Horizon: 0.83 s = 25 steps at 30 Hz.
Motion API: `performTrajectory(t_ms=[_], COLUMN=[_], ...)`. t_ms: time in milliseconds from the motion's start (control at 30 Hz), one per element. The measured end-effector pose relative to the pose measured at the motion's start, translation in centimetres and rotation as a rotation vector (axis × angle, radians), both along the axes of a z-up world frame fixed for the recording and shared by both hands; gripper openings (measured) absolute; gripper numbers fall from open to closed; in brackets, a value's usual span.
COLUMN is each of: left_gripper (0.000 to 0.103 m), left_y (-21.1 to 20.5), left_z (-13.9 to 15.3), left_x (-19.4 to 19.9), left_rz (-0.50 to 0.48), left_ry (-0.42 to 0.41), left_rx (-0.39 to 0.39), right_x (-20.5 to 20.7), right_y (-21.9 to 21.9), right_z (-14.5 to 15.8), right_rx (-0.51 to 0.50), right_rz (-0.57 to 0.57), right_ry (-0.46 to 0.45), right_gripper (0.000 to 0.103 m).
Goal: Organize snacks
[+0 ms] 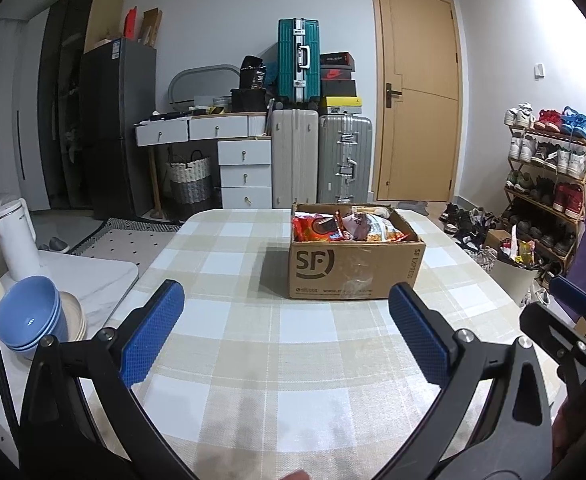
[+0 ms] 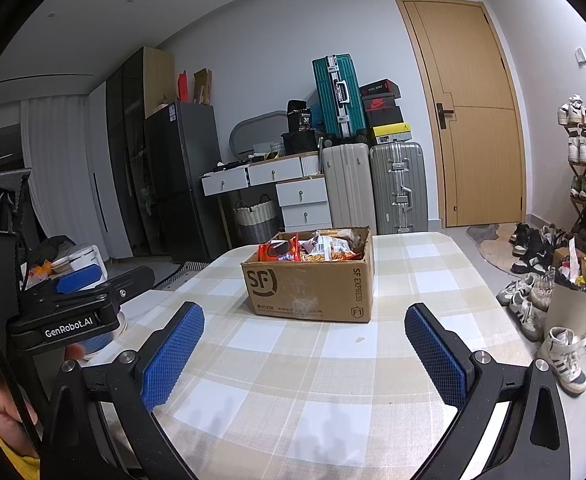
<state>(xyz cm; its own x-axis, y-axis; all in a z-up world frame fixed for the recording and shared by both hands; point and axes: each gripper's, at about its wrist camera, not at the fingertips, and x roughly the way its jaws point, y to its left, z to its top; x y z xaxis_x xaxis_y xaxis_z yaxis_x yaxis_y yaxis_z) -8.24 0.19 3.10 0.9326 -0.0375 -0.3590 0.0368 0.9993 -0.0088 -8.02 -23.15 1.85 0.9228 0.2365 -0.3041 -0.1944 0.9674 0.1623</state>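
left wrist view: the left gripper (image 1: 287,330) hangs over the checked tablecloth (image 1: 253,360), its blue pads (image 1: 153,332) spread wide with nothing between them. a cardboard box (image 1: 353,264) sits ahead near the far end of the table, filled with snack packets (image 1: 345,228). at the right edge the right gripper (image 1: 569,320) shows partly, beside the table. blue bowls (image 1: 29,312) are stacked on a white counter to the left.

right wrist view: the right gripper (image 2: 305,350) is likewise wide apart and empty, above the tablecloth (image 2: 293,400). the box (image 2: 313,284) stands straight ahead, well apart from the pads, with a red packet (image 2: 279,252) and others inside. the left gripper (image 2: 81,300) appears at the left, and a hand (image 2: 1,404) grips its handle low in the corner.
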Motion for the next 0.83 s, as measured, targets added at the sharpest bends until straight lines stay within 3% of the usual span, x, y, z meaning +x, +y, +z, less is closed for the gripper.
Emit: performTrajectory(t_ms=[600, 833], left_gripper=[0.102, 0.102], left_y=[-0.76, 0.1], left_z=[0.24, 0.11], left_x=[-0.69, -0.11], left_rz=[0.01, 0.019], left_ry=[-0.024, 0.009], left_rx=[0.07, 0.019], right_x=[-0.18, -0.19], right_y=[0.11, 0.08], right_z=[-0.25, -0.26], right_rx=[0.003, 0.003], right_rz=[0.002, 0.001], right_ry=[0.01, 0.01], right_gripper=[0.102, 0.102])
